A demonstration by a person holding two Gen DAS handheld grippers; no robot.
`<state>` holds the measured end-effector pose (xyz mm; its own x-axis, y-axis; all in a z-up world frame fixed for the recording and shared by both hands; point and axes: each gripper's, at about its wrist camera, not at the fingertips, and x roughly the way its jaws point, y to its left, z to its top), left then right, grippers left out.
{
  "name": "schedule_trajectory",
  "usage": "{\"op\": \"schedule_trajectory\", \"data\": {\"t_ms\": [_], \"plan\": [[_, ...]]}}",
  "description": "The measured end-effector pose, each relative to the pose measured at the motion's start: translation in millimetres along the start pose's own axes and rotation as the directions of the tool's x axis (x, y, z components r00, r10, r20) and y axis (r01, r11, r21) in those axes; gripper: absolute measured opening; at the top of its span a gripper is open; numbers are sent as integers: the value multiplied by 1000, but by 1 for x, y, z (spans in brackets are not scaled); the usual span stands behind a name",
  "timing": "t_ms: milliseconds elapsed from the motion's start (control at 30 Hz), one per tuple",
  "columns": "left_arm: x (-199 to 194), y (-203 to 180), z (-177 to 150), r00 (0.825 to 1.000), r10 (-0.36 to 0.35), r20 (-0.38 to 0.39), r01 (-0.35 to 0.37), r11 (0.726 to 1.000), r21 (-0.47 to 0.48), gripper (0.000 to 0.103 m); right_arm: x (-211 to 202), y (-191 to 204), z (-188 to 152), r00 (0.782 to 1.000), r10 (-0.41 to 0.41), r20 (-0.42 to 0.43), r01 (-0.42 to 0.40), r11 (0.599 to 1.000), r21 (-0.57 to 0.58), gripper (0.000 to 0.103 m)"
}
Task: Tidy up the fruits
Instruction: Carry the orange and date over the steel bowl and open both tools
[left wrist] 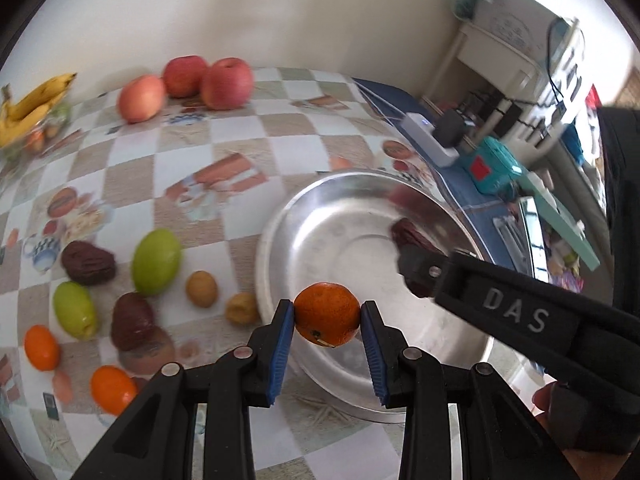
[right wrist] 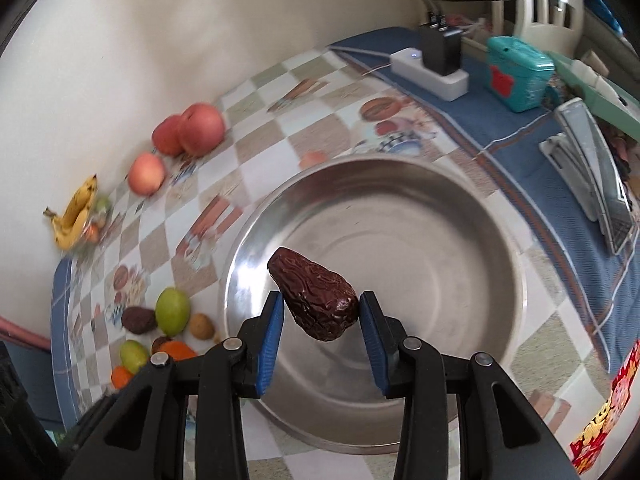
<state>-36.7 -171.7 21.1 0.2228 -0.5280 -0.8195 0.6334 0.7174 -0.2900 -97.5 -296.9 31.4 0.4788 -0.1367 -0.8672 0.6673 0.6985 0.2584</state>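
Observation:
My left gripper point(left wrist: 327, 314) is shut on a small orange point(left wrist: 326, 308), held above the near rim of a steel bowl point(left wrist: 340, 248). Inside the bowl nothing lies. In the right wrist view my right gripper point(right wrist: 322, 306) is shut on a wrinkled dark red date point(right wrist: 316, 300), hanging over the bowl point(right wrist: 420, 248). The left wrist view shows the right gripper point(left wrist: 416, 270) reaching in from the right over the bowl, with the date point(left wrist: 410, 232) at its tip.
Loose fruit lies left of the bowl: green fruits point(left wrist: 156, 260), dates point(left wrist: 88, 262), small oranges point(left wrist: 42, 346), brown round fruits point(left wrist: 202, 288). Apples point(left wrist: 188, 84) and bananas point(left wrist: 32, 104) sit by the wall. A power strip point(right wrist: 430, 70) and teal box point(right wrist: 518, 72) stand behind the bowl.

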Motion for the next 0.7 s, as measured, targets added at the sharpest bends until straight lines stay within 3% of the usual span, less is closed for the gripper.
{"op": "schedule_trajectory", "data": {"t_ms": [400,700], "plan": [[-4,14,0,999,36,1,-36,999,-34,39,-1,0,0,1000,-25,-13,25,999,-25,42],[-11,42,0,996,82,-19,-83,988,-133,39,3,0,-2,999,-28,-29,27,999,-35,42]]}}
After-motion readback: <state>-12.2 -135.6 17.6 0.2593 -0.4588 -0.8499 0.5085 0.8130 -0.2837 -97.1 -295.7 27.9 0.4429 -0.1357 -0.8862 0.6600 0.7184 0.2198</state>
